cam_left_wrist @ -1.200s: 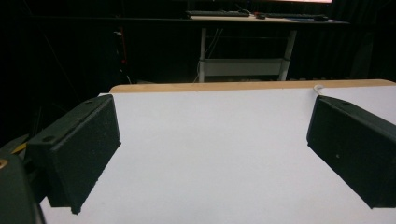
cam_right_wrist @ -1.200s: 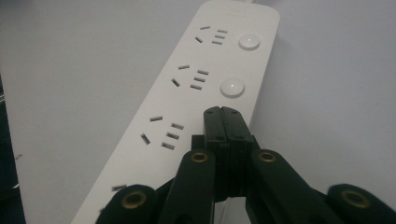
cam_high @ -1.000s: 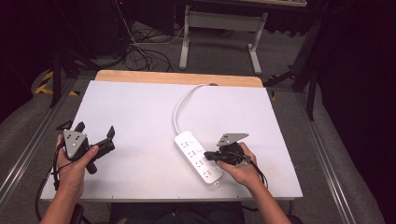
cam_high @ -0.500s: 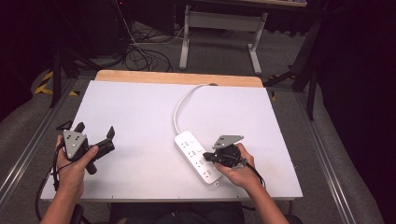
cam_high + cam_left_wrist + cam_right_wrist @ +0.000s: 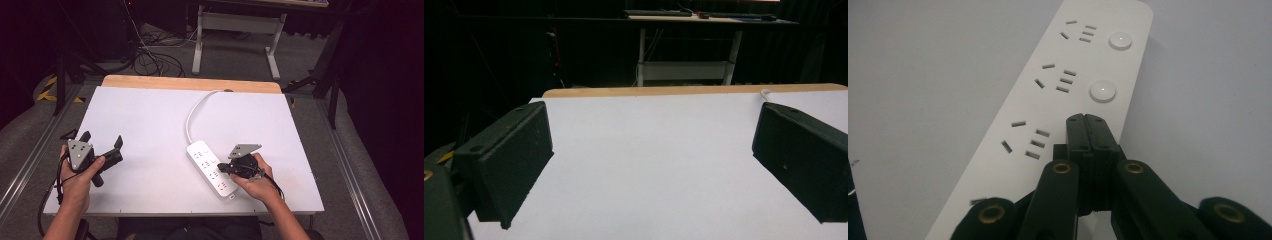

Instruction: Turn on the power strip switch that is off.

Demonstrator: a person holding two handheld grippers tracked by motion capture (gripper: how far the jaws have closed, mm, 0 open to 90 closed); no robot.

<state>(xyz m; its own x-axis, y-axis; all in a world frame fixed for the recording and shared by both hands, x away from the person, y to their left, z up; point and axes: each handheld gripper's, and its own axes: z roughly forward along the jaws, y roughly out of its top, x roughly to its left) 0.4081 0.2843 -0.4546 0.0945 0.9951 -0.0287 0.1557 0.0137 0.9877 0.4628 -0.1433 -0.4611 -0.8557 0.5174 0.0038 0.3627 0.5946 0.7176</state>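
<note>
High view. We list one white bench (image 5: pixel 150 120) with a wooden strip along its far edge. On it lies a white power strip (image 5: pixel 207 165), set diagonally right of centre, its cord (image 5: pixel 192 112) curving away to the far edge. We see no container on the bench. The left hand-held gripper (image 5: pixel 102 145) sits near the bench's left front corner, held in the left hand (image 5: pixel 80 180), jaws spread. The right hand-held gripper (image 5: pixel 222 169) is held in the right hand (image 5: pixel 257 182), its tip over the near half of the strip; from here we cannot tell whether the tip touches. Both forearms are cut off by the bottom edge.

Left gripper view. Two black jaws stand wide apart over bare bench, nothing between them. The end of the cord (image 5: pixel 765 93) shows at the far right. The room beyond is dark and hard to make out.

Right gripper view. The jaws are pressed together, pinching nothing, their tip on or just above the strip (image 5: pixel 1048 100) beside its third socket group. Two round buttons (image 5: pixel 1102 92) show farther along; the tip hides whatever lies under it. The strip's near end is cut off by the gripper.
</note>
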